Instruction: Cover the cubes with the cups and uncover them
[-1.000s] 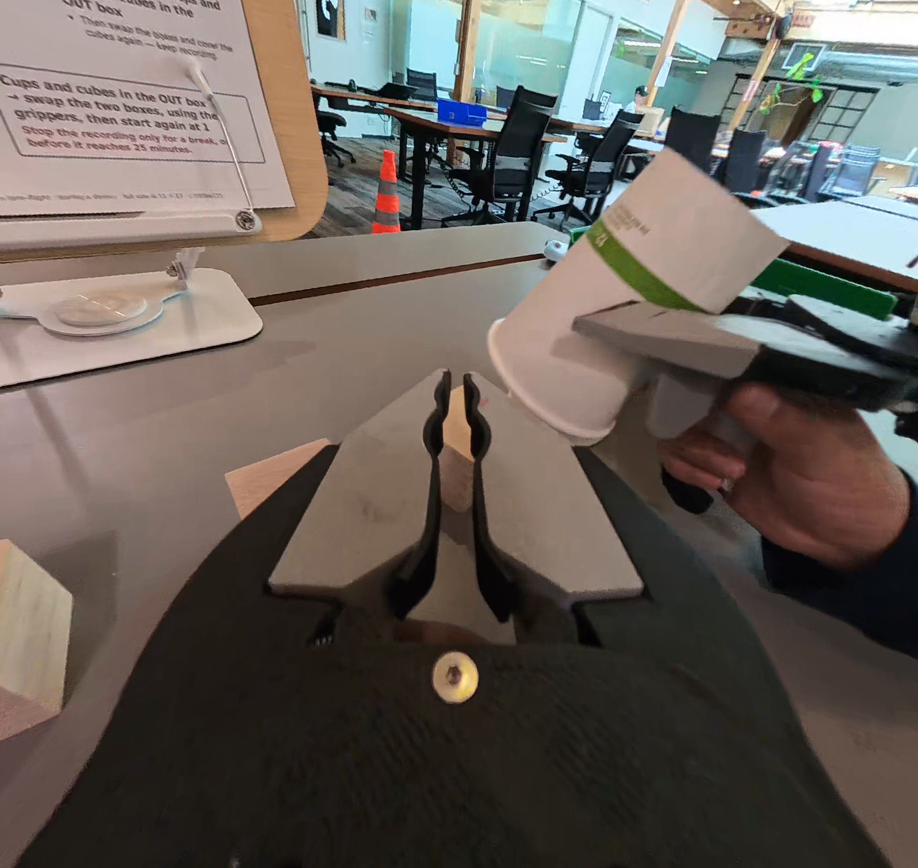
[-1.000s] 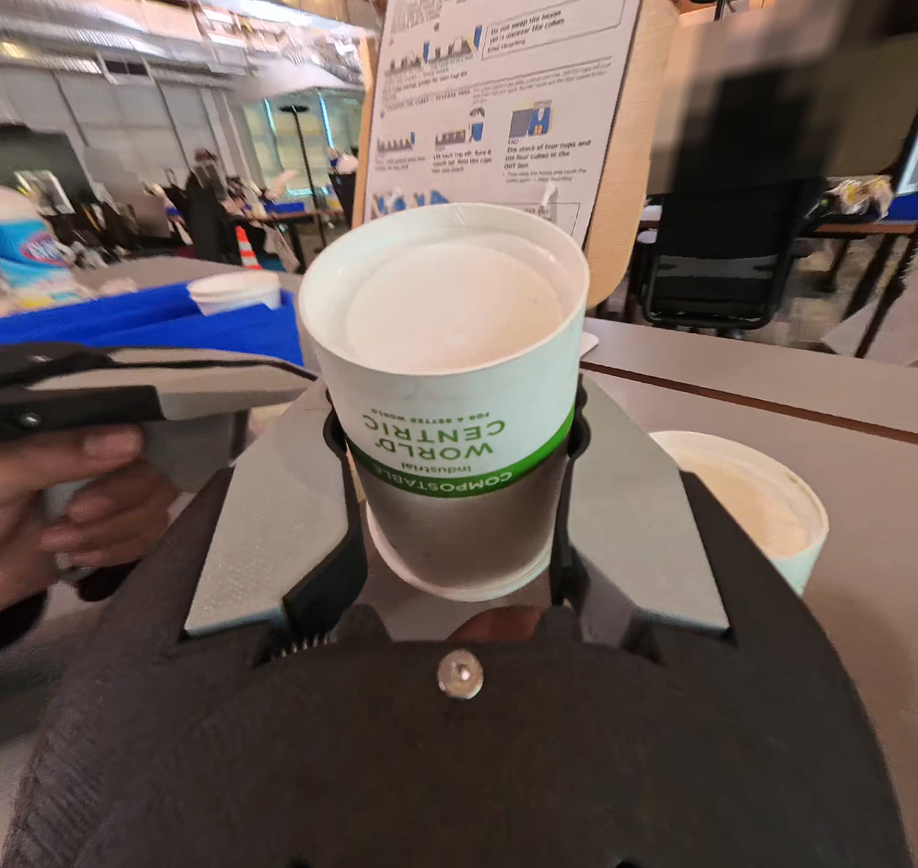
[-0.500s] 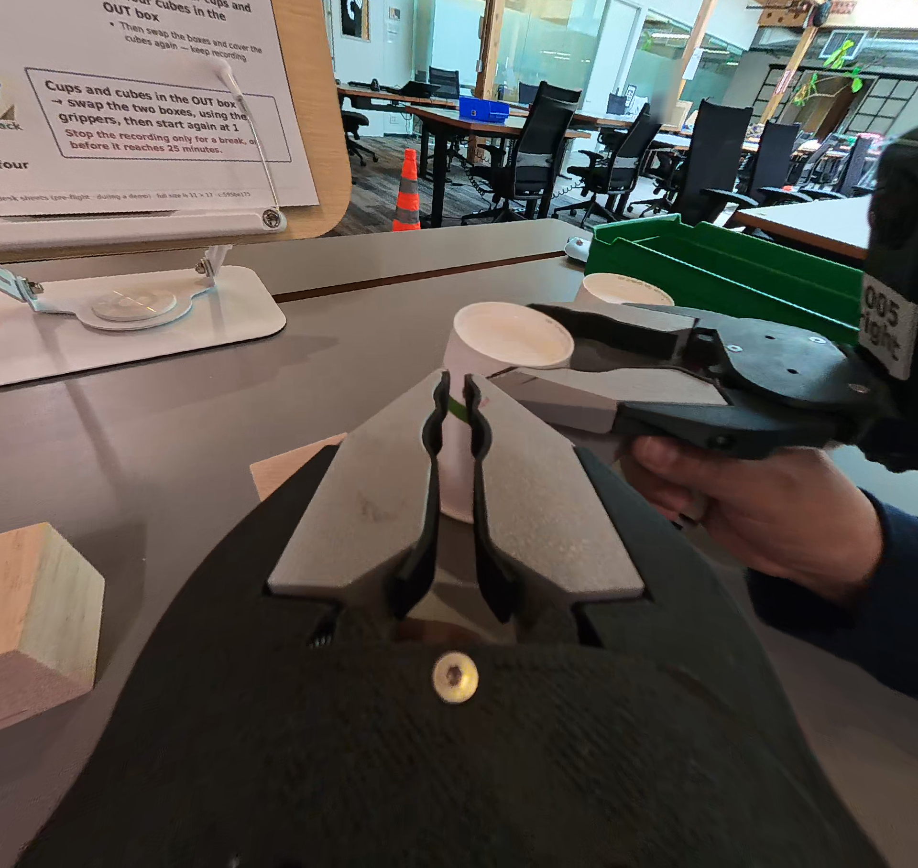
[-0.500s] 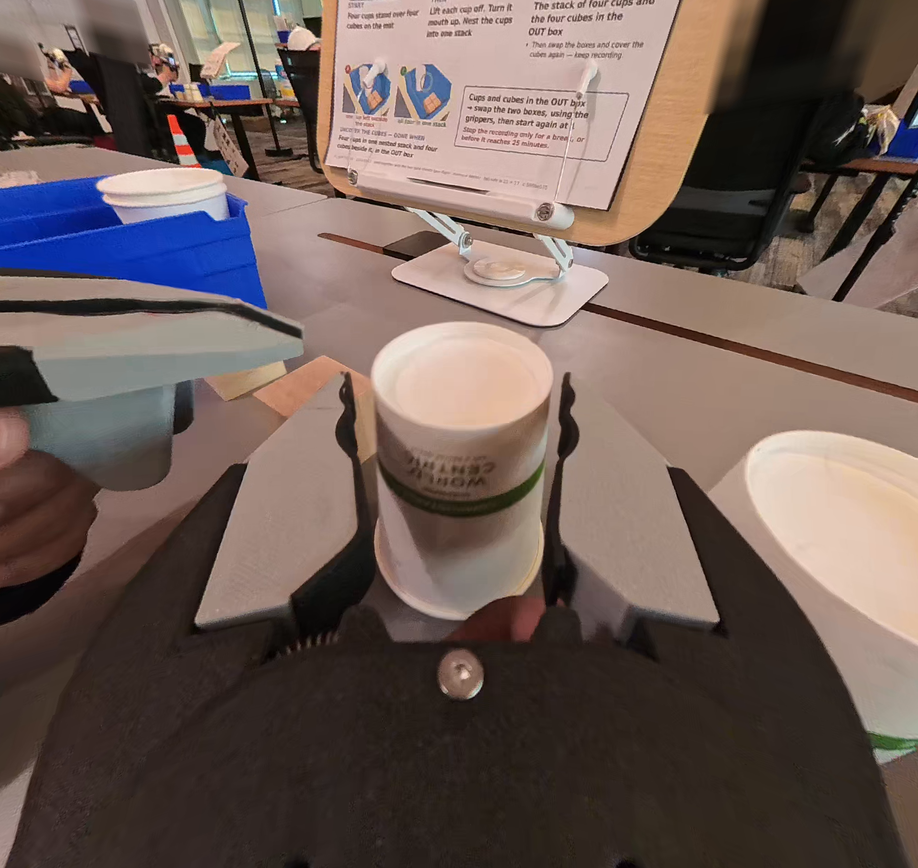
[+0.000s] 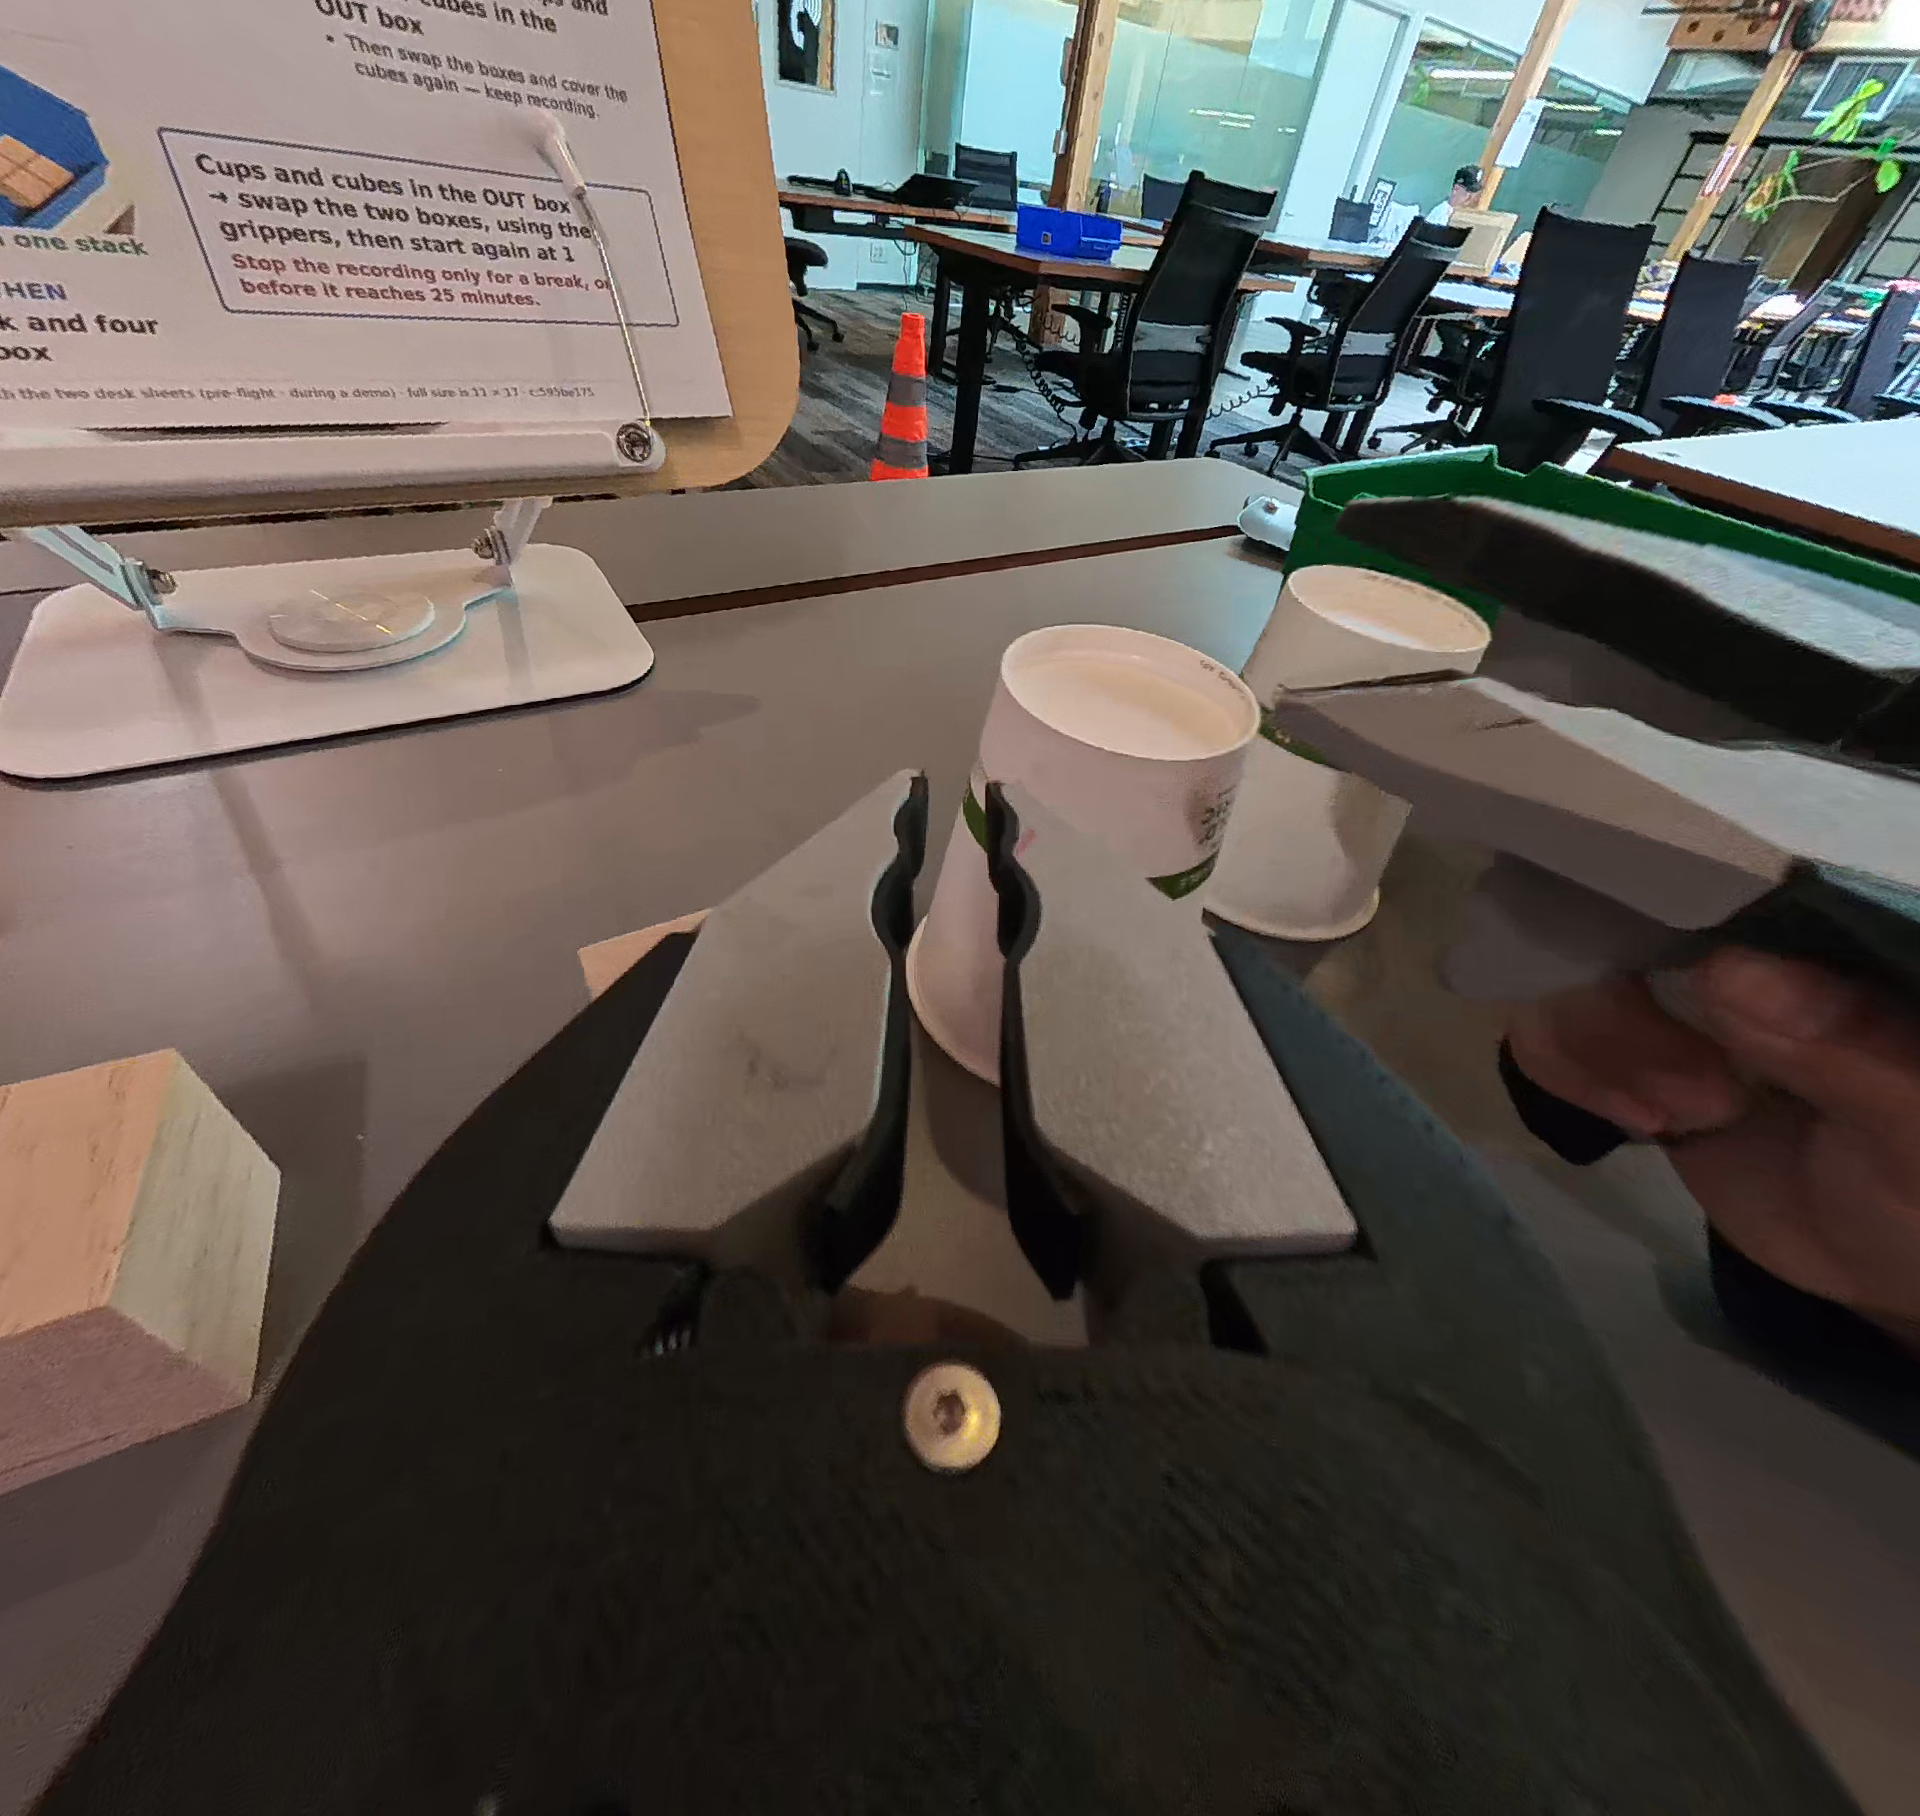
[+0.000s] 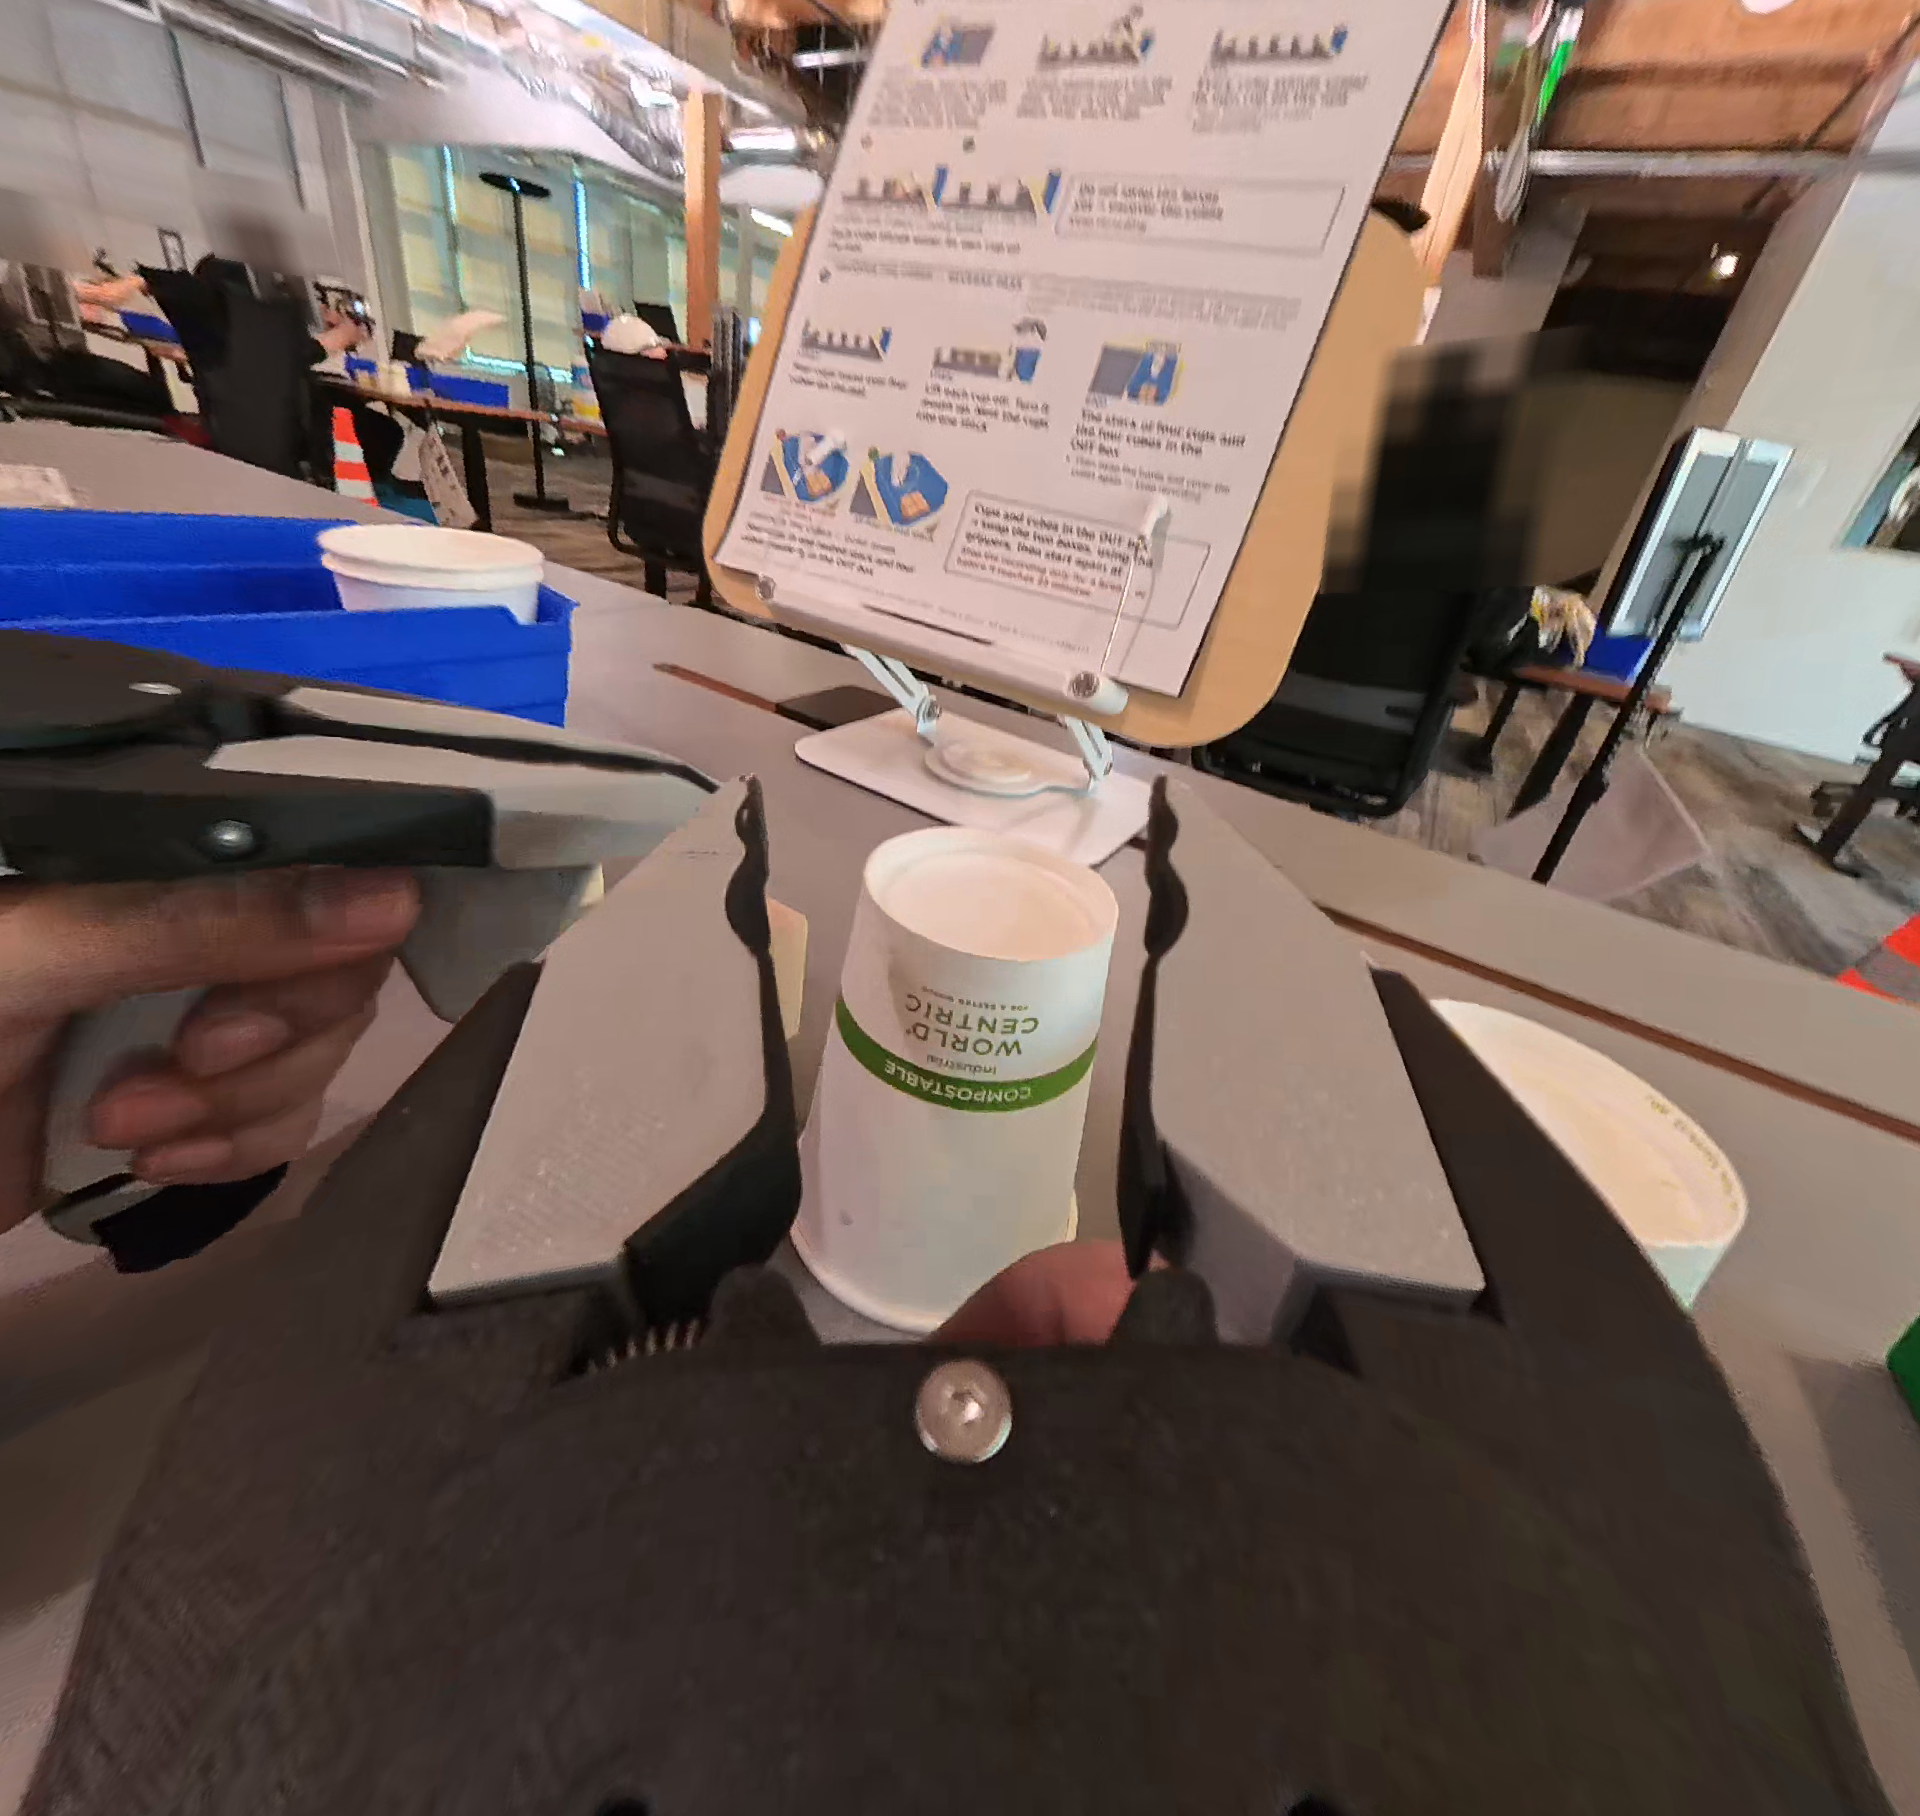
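The cup (image 6: pixel 966 1070) is standing mouth-down on the worktop (image 5: pixel 520 831), its long axis upright and its base facing up. It is sitting between the right gripper's (image 6: pixel 951 821) fingers (image 6: pixel 623 1039), which are standing apart with a gap on each side, not pressing it. The left gripper's (image 5: pixel 951 800) fingers are standing slightly apart on nothing, with the cup just beyond their tips. A second cup (image 5: pixel 1320 810) is standing inverted right of them, a cube (image 5: pixel 114 1236) well left.

instruction sheet stand (image 5: pixel 312 623), orange cone (image 5: pixel 906 395), office chairs (image 5: pixel 1164 353)
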`<control>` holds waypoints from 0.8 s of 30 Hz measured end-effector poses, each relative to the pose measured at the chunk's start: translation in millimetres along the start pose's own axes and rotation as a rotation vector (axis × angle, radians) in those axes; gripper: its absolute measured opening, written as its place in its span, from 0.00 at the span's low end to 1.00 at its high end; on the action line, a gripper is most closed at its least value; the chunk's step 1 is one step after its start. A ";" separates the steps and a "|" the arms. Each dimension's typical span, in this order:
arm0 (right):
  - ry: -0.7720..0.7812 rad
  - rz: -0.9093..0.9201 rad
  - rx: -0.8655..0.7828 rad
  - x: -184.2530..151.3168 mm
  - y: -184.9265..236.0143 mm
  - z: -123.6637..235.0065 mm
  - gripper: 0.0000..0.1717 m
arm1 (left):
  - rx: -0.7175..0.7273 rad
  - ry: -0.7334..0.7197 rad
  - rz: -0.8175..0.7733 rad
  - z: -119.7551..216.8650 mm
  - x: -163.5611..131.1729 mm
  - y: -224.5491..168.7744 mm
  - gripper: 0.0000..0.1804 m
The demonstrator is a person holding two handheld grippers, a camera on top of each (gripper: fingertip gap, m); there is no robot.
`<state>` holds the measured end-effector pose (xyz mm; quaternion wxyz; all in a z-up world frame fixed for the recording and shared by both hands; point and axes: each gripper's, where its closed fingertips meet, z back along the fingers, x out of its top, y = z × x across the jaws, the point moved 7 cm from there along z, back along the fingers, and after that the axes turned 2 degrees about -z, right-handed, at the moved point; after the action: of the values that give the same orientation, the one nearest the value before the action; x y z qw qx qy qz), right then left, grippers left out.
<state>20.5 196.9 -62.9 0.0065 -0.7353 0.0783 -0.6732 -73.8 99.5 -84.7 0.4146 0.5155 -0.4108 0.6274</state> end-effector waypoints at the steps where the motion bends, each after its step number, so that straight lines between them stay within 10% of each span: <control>1: -0.022 0.019 0.005 2.3 1.9 2.3 0.41 | 0.002 0.007 -0.006 -1.0 -1.1 -0.7 0.05; 16: -0.030 0.069 0.098 1.8 22.8 3.1 0.47 | -0.013 0.014 -0.024 -2.2 -2.6 -5.4 0.05; 18: -0.041 0.064 0.095 3.1 21.5 4.8 0.38 | -0.014 0.016 -0.029 -2.6 -3.0 -6.0 0.05; 20: -0.049 0.091 0.124 3.8 23.4 8.1 0.00 | -0.013 0.017 -0.033 -2.7 -3.1 -6.4 0.05; 24: -0.115 0.123 0.104 8.9 23.9 13.6 0.08 | -0.014 0.016 -0.035 -2.6 -2.9 -6.6 0.05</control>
<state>32.1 170.9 -58.1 0.0907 -0.7652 0.0878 -0.6313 -68.1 103.8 -87.3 0.4322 0.5147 -0.4027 0.6214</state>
